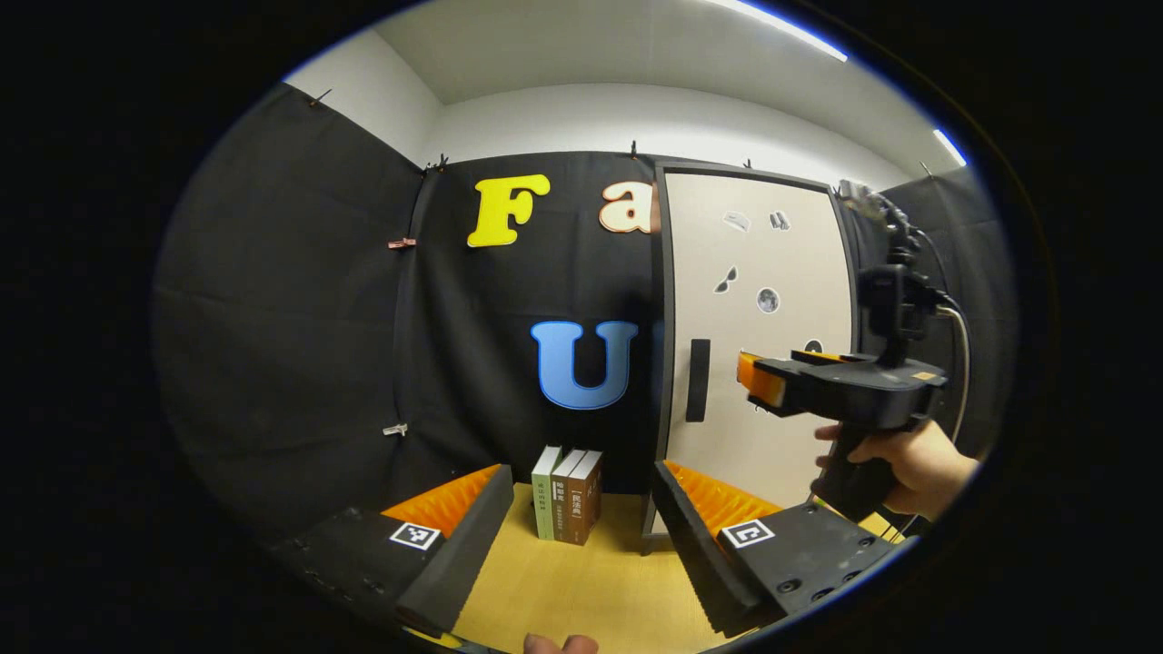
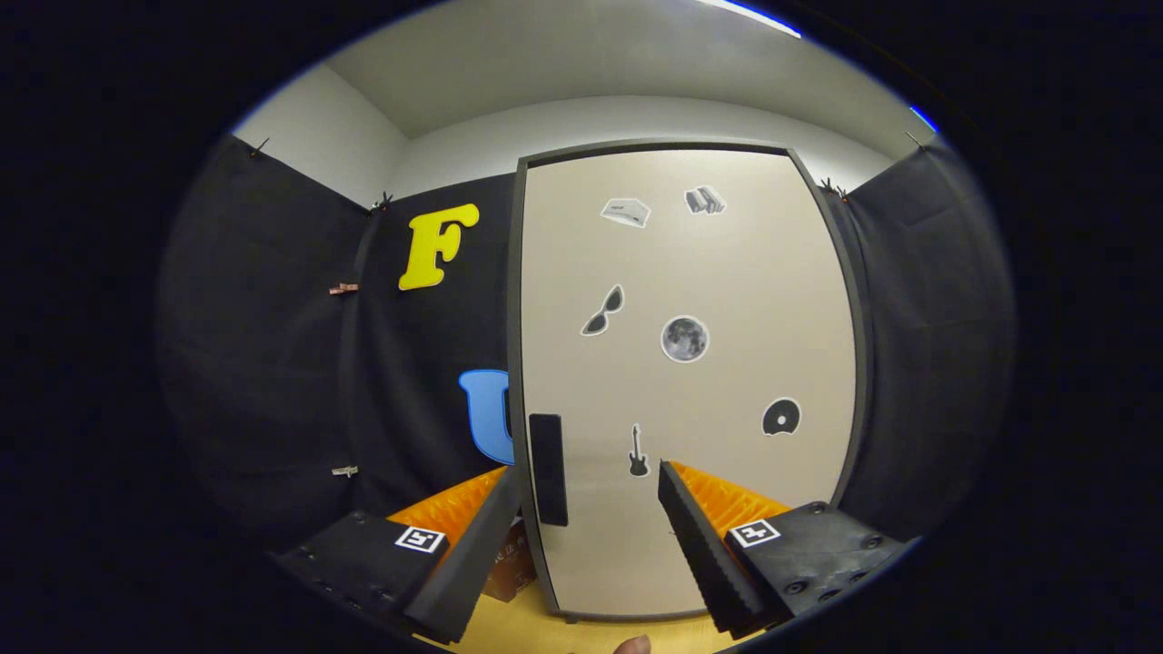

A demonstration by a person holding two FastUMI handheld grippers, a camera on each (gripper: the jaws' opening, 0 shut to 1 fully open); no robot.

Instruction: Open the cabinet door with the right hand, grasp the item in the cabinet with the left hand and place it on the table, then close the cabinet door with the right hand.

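**A:** How far along are you?

**B:** At the very start, by my reading. The cabinet door (image 2: 686, 381) is shut, so every step is left: open it, take the item out, set it on the worktop (image 1: 581, 581), close up again.

**A:** Where are your claws?

**B:** Your right claw (image 2: 581, 527) is spread wide and empty, facing the door, with the dark handle (image 2: 548, 468) at about 11 o'clock from the gap between its fingers and not yet touched. In the left gripper view your left claw (image 1: 581, 536) is spread and empty too, low over the worktop, with the right one out at 3 o'clock in your hand (image 1: 909, 468).

**A:** And the item?

**B:** Behind the closed door, so you cannot see it. The books (image 1: 568, 493) at 12 o'clock stand outside the cabinet.
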